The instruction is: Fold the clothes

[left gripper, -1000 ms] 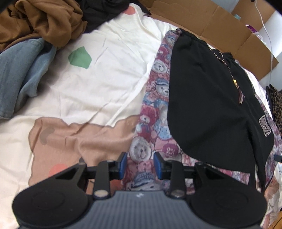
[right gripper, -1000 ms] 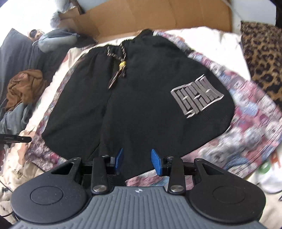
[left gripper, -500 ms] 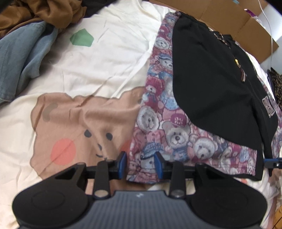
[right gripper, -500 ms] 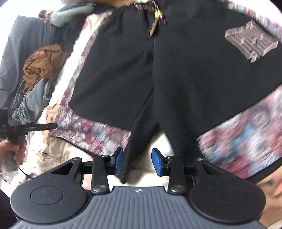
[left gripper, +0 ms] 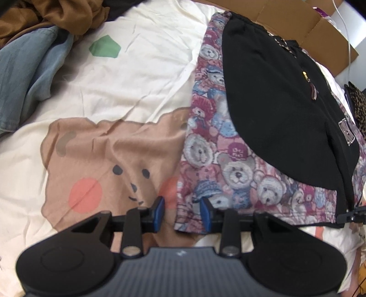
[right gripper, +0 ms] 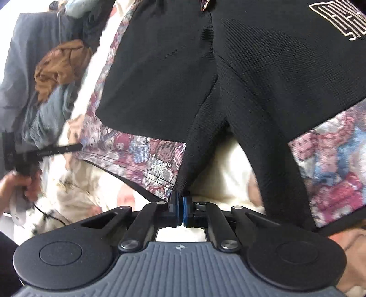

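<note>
Black shorts [left gripper: 274, 96] with a teddy-bear patterned layer [left gripper: 228, 173] lie flat on the bed. In the left wrist view my left gripper [left gripper: 182, 213] is open, and the lower left corner of the patterned hem lies between its blue pads without being pressed. In the right wrist view my right gripper [right gripper: 180, 206] is shut on the black inner-leg hem of the shorts [right gripper: 263, 80], where the two legs meet. That fabric rises in a fold from the pads. A white logo [right gripper: 340, 20] shows at the top right.
The cream bedsheet [left gripper: 141, 75] carries a brown bear print. Blue denim [left gripper: 27, 75] and a brown garment [left gripper: 45, 18] are piled at the far left. Cardboard [left gripper: 320, 29] stands behind the shorts. A hand [right gripper: 13, 187] holds the other gripper's handle at the left.
My right gripper came down close to the shorts and its jaws shut on the black inner-leg hem. My left gripper slid to the patterned hem's corner, still open.
</note>
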A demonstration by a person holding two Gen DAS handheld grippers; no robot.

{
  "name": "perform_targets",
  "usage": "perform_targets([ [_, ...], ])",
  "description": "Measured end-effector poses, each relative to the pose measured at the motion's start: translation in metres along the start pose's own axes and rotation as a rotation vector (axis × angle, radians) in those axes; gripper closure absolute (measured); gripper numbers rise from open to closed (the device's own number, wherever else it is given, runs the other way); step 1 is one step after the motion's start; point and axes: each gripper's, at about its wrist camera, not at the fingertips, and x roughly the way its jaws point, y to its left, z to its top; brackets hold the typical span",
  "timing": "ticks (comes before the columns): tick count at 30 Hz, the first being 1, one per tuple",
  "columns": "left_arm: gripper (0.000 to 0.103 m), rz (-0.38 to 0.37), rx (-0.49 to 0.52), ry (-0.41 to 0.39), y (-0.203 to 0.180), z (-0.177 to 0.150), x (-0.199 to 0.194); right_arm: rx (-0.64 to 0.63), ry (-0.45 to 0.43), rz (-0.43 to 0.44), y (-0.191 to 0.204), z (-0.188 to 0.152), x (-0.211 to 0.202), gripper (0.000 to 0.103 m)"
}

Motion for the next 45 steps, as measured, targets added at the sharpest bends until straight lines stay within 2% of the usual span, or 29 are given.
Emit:
perform_targets([
  [5, 0.067, 0.0, -0.004, 0.006, 0.002, 0.001, -0.007, -0.021, 0.01, -0.019, 0.003, -0.001, 0.003, 0.102],
  [14, 0.067, -0.07, -0.087, 0.007, 0.011, -0.006, -0.002, -0.027, 0.004, 0.012, 0.0, -0.001, -0.004, 0.102],
  [18, 0.068, -0.105, -0.177, 0.008, 0.021, -0.01, 0.001, -0.044, -0.001, 0.001, 0.004, -0.005, -0.002, 0.102],
  [21, 0.075, -0.126, -0.212, -0.002, 0.027, -0.013, 0.001, -0.06, 0.007, -0.01, 0.006, -0.007, 0.0, 0.102],
  [23, 0.092, -0.143, -0.235, -0.002, 0.031, -0.015, 0.002, -0.063, 0.011, -0.016, 0.006, -0.007, 0.001, 0.102],
  [26, 0.097, -0.169, -0.268, -0.012, 0.036, -0.017, 0.001, -0.08, 0.017, -0.027, 0.007, -0.005, 0.001, 0.102],
  [37, 0.097, -0.207, -0.239, -0.03, 0.034, -0.008, -0.023, -0.175, -0.013, -0.085, 0.018, -0.012, -0.017, 0.098],
  [42, 0.096, -0.198, -0.25, -0.016, 0.034, -0.006, -0.015, -0.23, -0.033, -0.08, 0.027, -0.018, -0.031, 0.098],
  [45, 0.09, -0.186, -0.264, 0.005, 0.035, -0.007, -0.006, -0.289, -0.053, -0.081, 0.036, -0.023, -0.041, 0.098],
])
